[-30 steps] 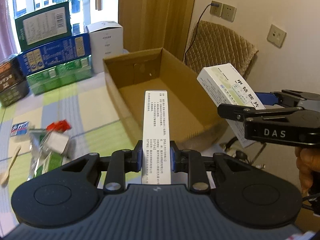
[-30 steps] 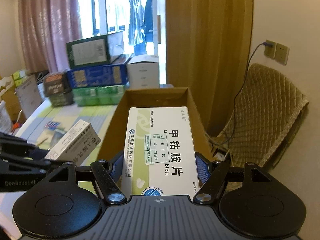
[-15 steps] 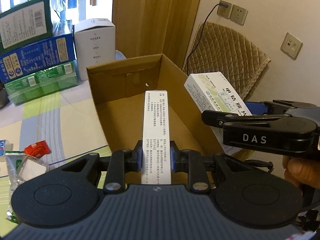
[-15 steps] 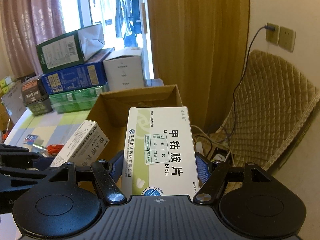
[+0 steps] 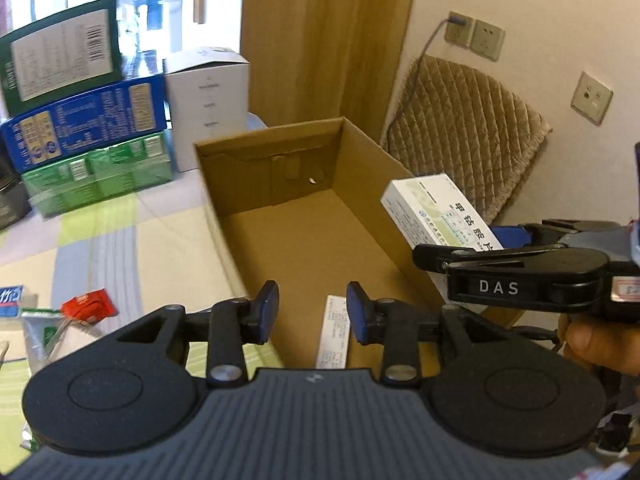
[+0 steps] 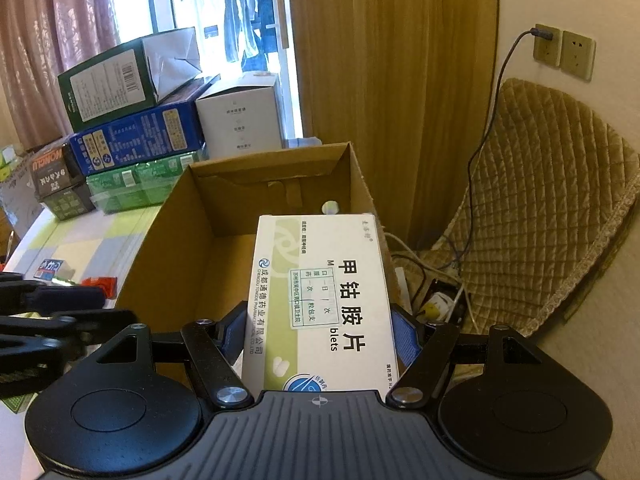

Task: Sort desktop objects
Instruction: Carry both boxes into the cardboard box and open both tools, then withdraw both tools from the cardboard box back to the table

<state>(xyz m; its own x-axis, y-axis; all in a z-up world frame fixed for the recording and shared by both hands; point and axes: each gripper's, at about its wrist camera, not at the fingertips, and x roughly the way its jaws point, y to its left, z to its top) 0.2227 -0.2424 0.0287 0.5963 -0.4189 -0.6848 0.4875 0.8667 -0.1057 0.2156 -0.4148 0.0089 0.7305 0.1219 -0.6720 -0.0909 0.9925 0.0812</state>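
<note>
Left claw (image 5: 313,312) gapes empty above carton (image 5: 320,216); right claw (image 6: 320,334) clamps pill box (image 6: 320,300) (light, crushable) by long sides.

The right gripper (image 5: 430,254) bears "DAS" in white capitals on its black side.

The white-and-green medicine box (image 6: 320,304) it grips reads "甲钴胺片" in large black characters, with "blets" and an "M" partly covered by a sticker, and "成都通德药业有限公司" beside a round blue logo along the green band.

A dark carton (image 6: 52,172) in the stack at left shows "MONGLIU" in orange, seen sideways.

The green box (image 6: 108,84) atop the stack carries a barcode; its print is too small to read.

Print on the narrow box (image 5: 333,332) in the carton is illegible.
</note>
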